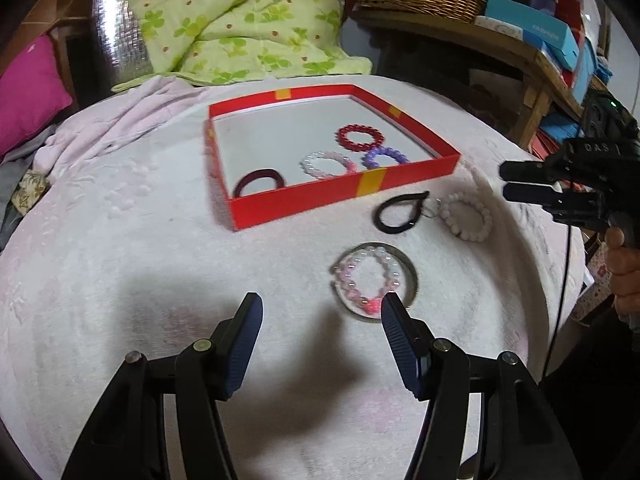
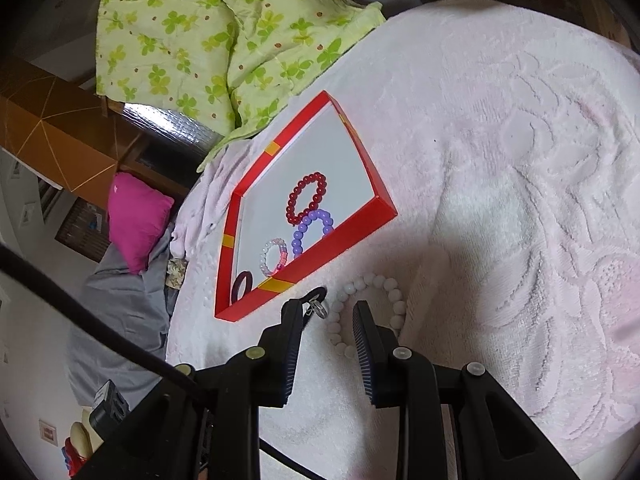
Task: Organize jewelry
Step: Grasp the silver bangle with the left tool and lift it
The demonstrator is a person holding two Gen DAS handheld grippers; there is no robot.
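Nearest to me, my left tool (image 1: 322, 306) is spread wide and holds nothing, hovering low over a pale towel-covered bed (image 1: 120, 280). Just past its right fingertip lies a pink and clear beaded bracelet (image 1: 370, 276), resting inside a thin metal bangle (image 1: 412, 280); the two overlap, so I judge a careless pinch could lift both at once. The beads look light, smooth and a bit slippery on a stretchy cord. I would close across one side of the loop, gripping the string of beads itself, not one bead.

A little farther on, my right tool (image 2: 326, 308) is partly spread and gripping nothing, its fingers standing either side of the near edge of a white beaded bracelet (image 2: 370, 308). This one also looks light and floppy, likely to sag once lifted. Touching it on the left is a black hair tie (image 1: 398, 210) with a small metal ring (image 2: 319, 309); the tie is soft and could snag on the white beads, so I would pinch the bracelet's far side from it.

Beyond these sits a shallow red box (image 1: 340, 200) with a pale floor. Inside are a dark maroon hair tie (image 1: 256, 182), a pink and white bracelet (image 1: 328, 164), a purple bracelet (image 1: 386, 156) and a red bracelet (image 1: 360, 136). The red and purple ones touch.

Farthest away are a green leaf-print quilt (image 1: 224, 16) and a magenta pillow (image 1: 32, 88).
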